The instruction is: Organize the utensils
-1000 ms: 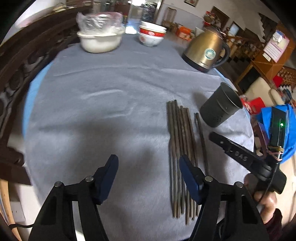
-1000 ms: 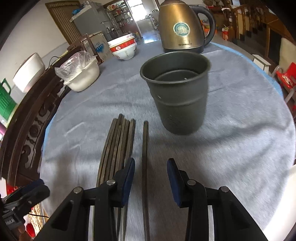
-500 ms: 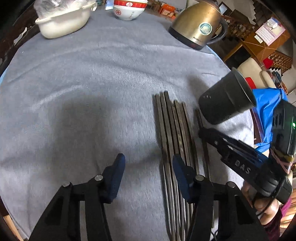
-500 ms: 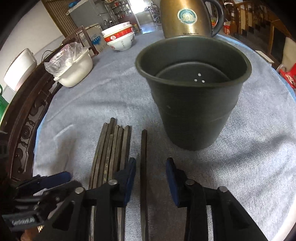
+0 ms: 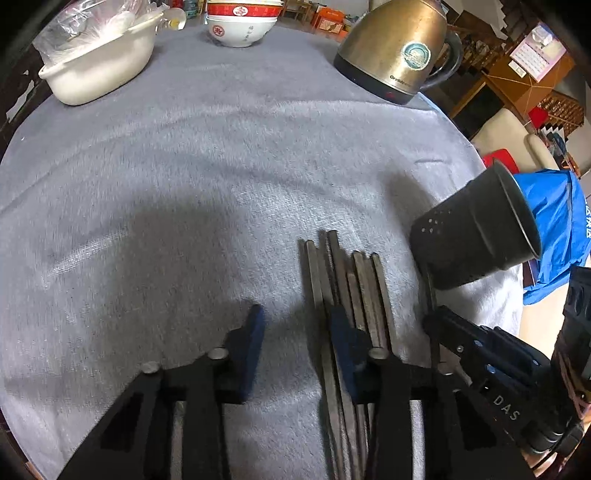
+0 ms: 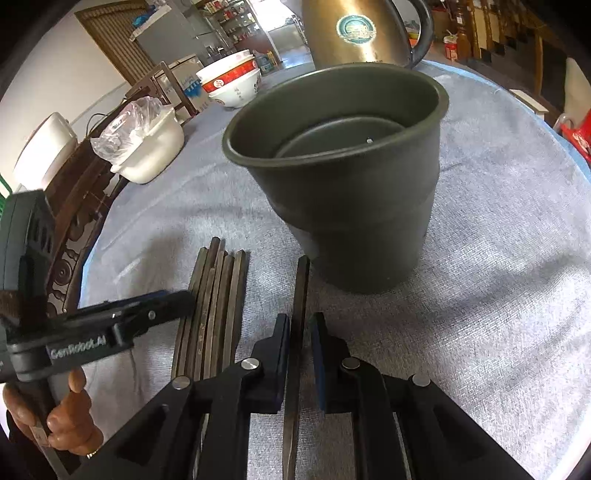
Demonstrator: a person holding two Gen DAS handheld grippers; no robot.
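A bundle of several dark chopsticks (image 5: 364, 284) (image 6: 216, 295) lies on the grey cloth. One single chopstick (image 6: 301, 291) (image 5: 428, 288) lies apart, beside the dark green cup (image 6: 351, 203) (image 5: 476, 240). My right gripper (image 6: 300, 332) straddles the single chopstick. Its jaws are closing, with a sliver of gap still at the pads. My left gripper (image 5: 297, 328) is low over the cloth at the bundle's left edge. Its jaws are also closing, and the outermost chopstick lies just inside its right finger (image 5: 341, 332). Neither gripper has lifted anything.
A brass kettle (image 5: 395, 48) (image 6: 362, 33), stacked red-and-white bowls (image 5: 240, 26) (image 6: 232, 81) and a white dish under plastic wrap (image 5: 99, 62) (image 6: 147, 147) stand at the far side. A blue bag (image 5: 554, 229) sits past the table's right edge. A hand (image 6: 62, 417) holds the left gripper.
My left gripper has slid right and down to the edge of the chopstick bundle while narrowing. My right gripper has narrowed around the single chopstick, and the cup now looms closer.
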